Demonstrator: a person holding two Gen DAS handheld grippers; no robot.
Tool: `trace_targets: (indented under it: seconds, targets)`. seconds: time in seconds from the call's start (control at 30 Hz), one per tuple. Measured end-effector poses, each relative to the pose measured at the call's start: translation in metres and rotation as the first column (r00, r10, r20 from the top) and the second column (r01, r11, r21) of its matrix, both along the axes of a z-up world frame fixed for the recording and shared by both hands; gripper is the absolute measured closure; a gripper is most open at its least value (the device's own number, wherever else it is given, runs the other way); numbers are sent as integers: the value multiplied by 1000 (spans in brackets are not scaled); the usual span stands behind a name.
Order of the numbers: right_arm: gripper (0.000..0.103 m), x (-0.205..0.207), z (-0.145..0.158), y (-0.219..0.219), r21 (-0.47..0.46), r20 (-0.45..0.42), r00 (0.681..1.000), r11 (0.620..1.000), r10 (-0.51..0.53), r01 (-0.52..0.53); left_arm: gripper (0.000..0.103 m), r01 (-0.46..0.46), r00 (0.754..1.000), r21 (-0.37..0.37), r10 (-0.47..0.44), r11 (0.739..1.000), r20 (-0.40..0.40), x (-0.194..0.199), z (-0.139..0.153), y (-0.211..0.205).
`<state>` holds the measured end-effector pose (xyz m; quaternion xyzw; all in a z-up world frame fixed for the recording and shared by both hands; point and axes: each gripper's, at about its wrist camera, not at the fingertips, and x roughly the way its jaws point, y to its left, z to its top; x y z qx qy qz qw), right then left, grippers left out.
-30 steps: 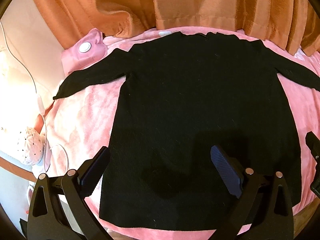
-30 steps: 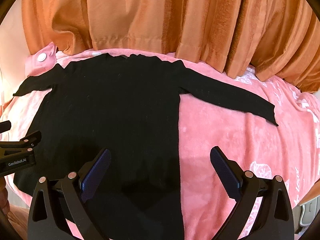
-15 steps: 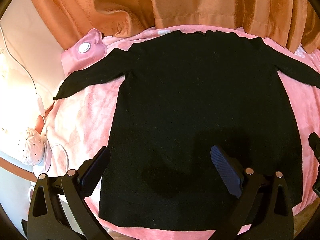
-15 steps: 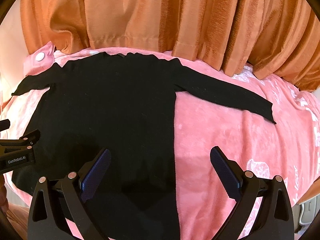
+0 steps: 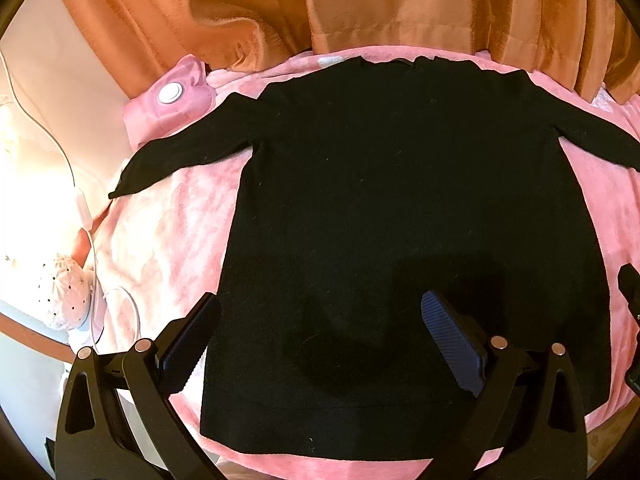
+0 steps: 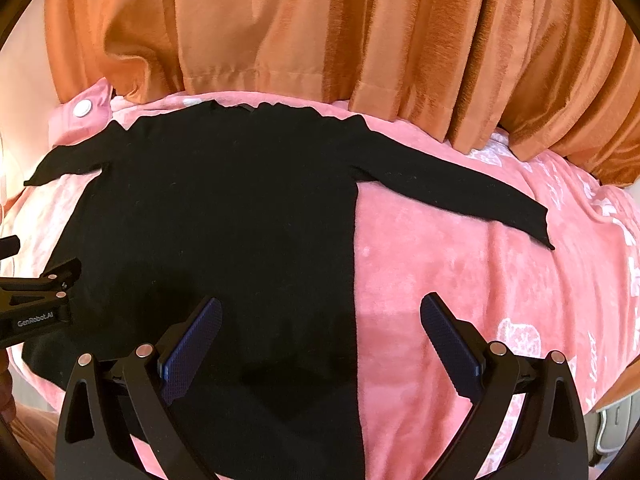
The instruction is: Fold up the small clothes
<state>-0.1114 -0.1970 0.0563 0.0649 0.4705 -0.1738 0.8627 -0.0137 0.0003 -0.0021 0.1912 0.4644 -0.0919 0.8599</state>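
A small black long-sleeved sweater lies flat on a pink blanket, hem toward me, both sleeves spread out. My left gripper hovers open over the hem's left part, nothing between its fingers. In the right wrist view the same sweater fills the left half, its right sleeve stretched across the blanket. My right gripper is open above the sweater's right side edge, holding nothing. The left gripper's body shows at the left edge there.
Orange curtains hang behind the blanket. A pink pouch with a white button lies by the left sleeve. A white cable and a white dotted object sit off the left edge.
Both cameras have drifted slightly back toward me; the sweater sits a little higher in view. Both grippers stay open and the sweater has not moved.
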Motion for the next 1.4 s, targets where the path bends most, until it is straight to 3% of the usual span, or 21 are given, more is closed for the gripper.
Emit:
trace_targets:
  seconds: [1.4]
  targets:
    - [5, 8, 1, 27, 43, 24, 997, 997, 70, -71, 5, -52, 999, 23, 52, 998, -4, 3, -4, 22]
